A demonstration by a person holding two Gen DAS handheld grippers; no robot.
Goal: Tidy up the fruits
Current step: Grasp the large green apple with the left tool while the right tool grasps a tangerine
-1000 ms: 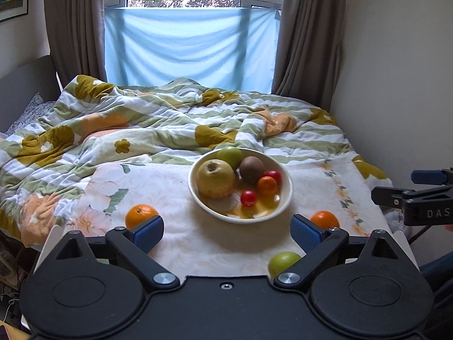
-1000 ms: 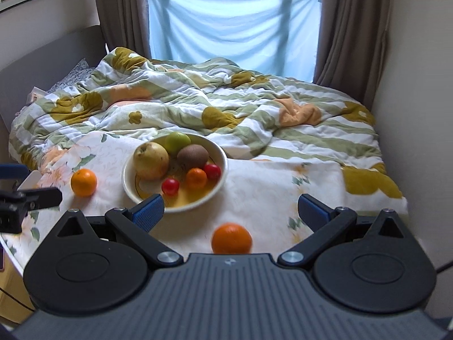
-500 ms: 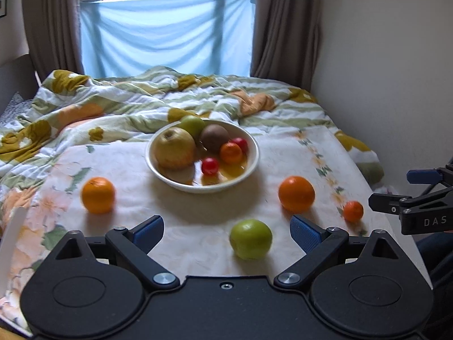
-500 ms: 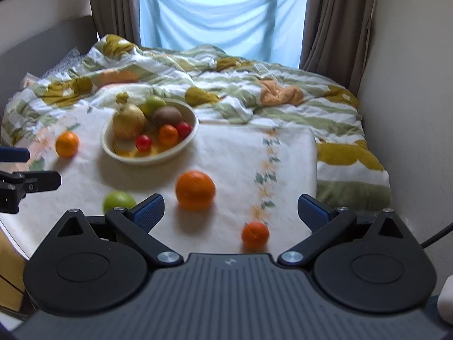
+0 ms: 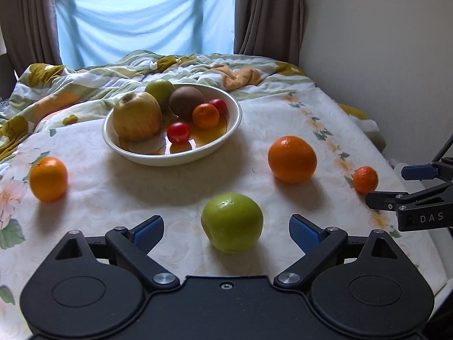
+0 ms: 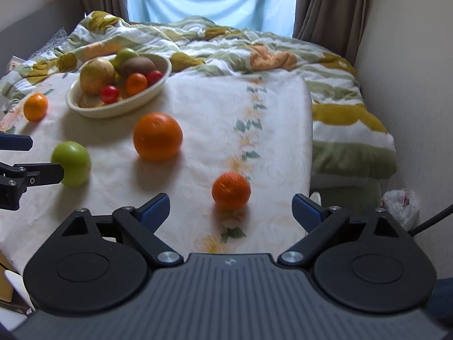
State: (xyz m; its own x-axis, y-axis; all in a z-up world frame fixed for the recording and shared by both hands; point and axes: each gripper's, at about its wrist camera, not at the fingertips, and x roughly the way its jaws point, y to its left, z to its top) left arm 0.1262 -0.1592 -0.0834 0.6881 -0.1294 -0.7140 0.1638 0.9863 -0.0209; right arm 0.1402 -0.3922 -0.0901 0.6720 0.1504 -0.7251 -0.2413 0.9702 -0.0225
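Note:
A cream bowl (image 5: pixel 232 130) (image 6: pixel 153 90) on the bed holds a yellow apple (image 5: pixel 137 119), a green fruit, a kiwi, a small orange and two red tomatoes. Loose on the sheet lie a green apple (image 5: pixel 232 222) (image 6: pixel 72 163), a large orange (image 5: pixel 292 158) (image 6: pixel 157 136), a small orange (image 5: pixel 365 179) (image 6: pixel 231 191) and another orange (image 5: pixel 48 178) (image 6: pixel 35 106) at the left. My left gripper (image 5: pixel 226 228) is open with the green apple between its fingers. My right gripper (image 6: pixel 230 208) is open just behind the small orange.
A rumpled floral quilt (image 5: pixel 85 85) covers the far half of the bed. A wall (image 5: pixel 382 42) runs along the right side, with a white plastic bag (image 6: pixel 400 202) on the floor beside the bed's edge. Curtains and a window stand behind.
Both grippers have moved forward and down toward the sheet. The green apple now sits between my left fingers and the small orange is close in front of my right fingers.

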